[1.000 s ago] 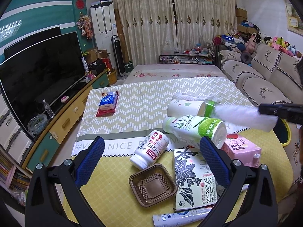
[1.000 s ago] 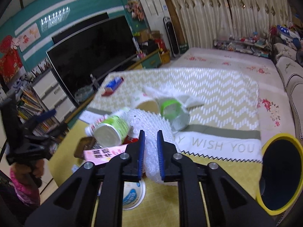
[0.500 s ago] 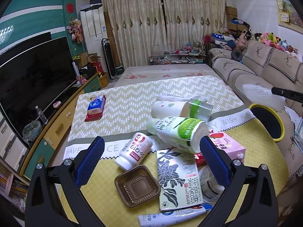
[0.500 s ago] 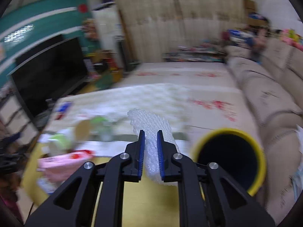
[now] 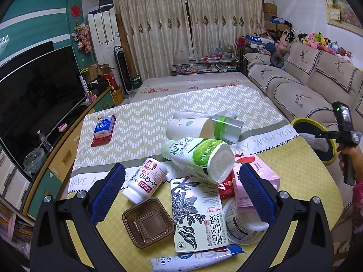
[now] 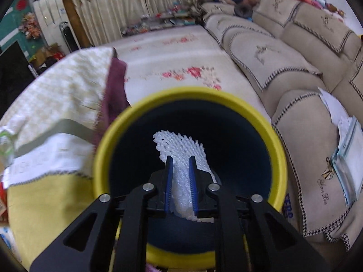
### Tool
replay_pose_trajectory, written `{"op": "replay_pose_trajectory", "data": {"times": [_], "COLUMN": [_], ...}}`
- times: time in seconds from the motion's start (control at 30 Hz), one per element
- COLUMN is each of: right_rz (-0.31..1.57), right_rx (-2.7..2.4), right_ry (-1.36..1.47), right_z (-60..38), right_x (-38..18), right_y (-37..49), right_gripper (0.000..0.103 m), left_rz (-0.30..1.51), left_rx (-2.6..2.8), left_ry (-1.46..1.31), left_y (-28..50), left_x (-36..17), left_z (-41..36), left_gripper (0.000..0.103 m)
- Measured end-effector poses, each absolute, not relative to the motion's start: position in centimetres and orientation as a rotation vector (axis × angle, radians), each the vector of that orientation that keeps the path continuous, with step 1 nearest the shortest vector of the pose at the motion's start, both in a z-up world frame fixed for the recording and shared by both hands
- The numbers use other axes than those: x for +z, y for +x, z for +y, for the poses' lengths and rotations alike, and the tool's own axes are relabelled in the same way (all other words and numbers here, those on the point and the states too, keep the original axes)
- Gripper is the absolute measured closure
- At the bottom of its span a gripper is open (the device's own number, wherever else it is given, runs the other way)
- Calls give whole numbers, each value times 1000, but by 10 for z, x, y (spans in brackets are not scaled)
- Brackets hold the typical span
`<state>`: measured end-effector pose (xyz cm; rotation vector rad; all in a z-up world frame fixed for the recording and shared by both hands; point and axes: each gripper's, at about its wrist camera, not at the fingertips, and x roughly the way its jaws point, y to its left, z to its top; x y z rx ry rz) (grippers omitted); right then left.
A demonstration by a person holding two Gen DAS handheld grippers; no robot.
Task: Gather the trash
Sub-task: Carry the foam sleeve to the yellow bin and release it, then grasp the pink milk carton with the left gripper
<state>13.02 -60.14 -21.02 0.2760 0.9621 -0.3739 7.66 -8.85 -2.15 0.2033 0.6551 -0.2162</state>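
My right gripper (image 6: 180, 179) is easing its jaws apart around a white foam mesh sleeve (image 6: 181, 149), poised over the yellow-rimmed dark bin (image 6: 278, 158): one piece nearly binned. My left gripper (image 5: 181, 195) gapes empty above the bottles, cartons and brown plastic tray (image 5: 148, 222) left on the yellow-clothed table (image 5: 301, 179).

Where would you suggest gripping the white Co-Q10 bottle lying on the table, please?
Probably across the Co-Q10 bottle mid-body, coming from above with the open left gripper. It lies on its side, its round flanks exposed; the brown tray crowds its base.
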Motion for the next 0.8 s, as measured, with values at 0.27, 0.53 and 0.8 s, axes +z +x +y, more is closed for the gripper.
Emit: {"op": "replay_pose_trajectory", "data": {"times": [0.27,0.53,0.8], "right_rz": [925,844,829], "right_rx": [-416,-405,-366], "right_ry": [273,236,226], "right_z": [-599,-580,-566], "right_x": [-218,-182,-175], "right_y": [129,102,97], "right_gripper": [62,49,47], "left_rz": [673,739,811], "left_rx": [-244,-383,-427], "left_ry": [202,224,199], "left_y": [73,61,68], "left_x": [-22,-33,-48], "left_z": [-94,-128,-150], "left_gripper": [4,4,5]}}
